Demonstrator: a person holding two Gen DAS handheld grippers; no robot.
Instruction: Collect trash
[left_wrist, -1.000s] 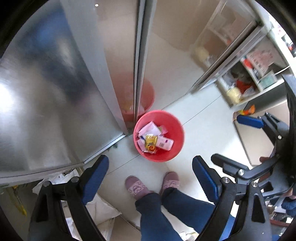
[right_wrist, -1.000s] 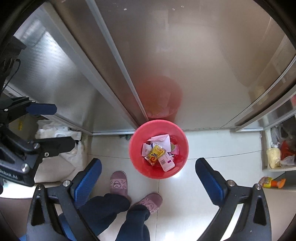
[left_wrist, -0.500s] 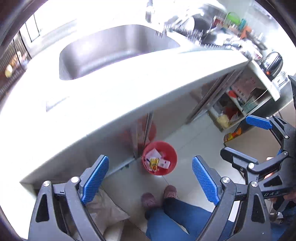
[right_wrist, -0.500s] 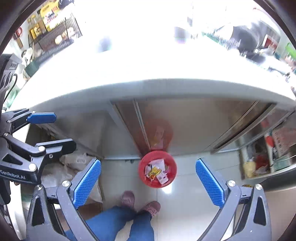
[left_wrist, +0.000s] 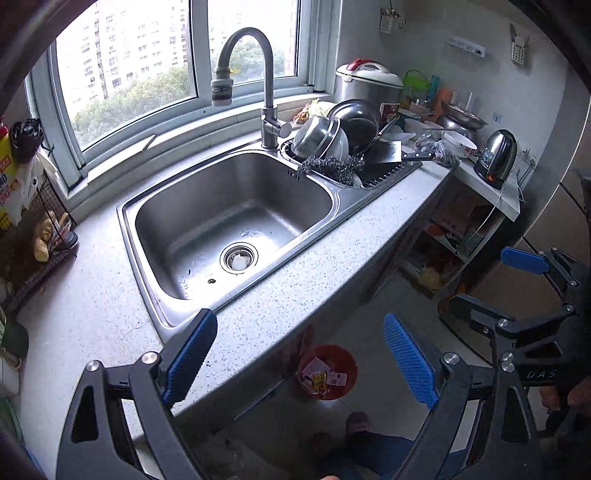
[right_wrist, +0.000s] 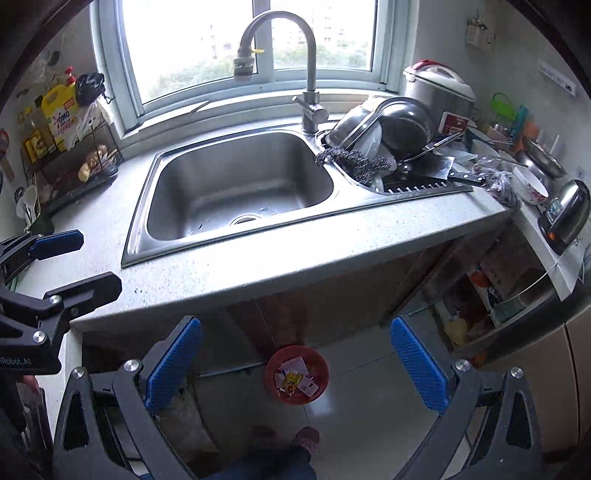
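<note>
1. The left claw (left_wrist: 299, 345) is wide, with nothing between its blue pads.
2. The right claw (right_wrist: 295, 350) is wide too and holds nothing.
3. Both claws hang high above the speckled grey tabletop (left_wrist: 332, 254) with the shiny steel sink (left_wrist: 229, 218).
4. The round red plastic bin (right_wrist: 296, 374) sits on the floor just below the tabletop edge.
5. Inside the bin lies trash (right_wrist: 293, 380), maybe paper wrappers; it looks too small to be sure.

Both my wrist cams look down from high above the worktop (left_wrist: 110, 295), L cam further left. Both share the sink (left_wrist: 229, 218) (right_wrist: 236, 184) & red bin (left_wrist: 327, 371) (right_wrist: 295, 374) on the floor.
</note>
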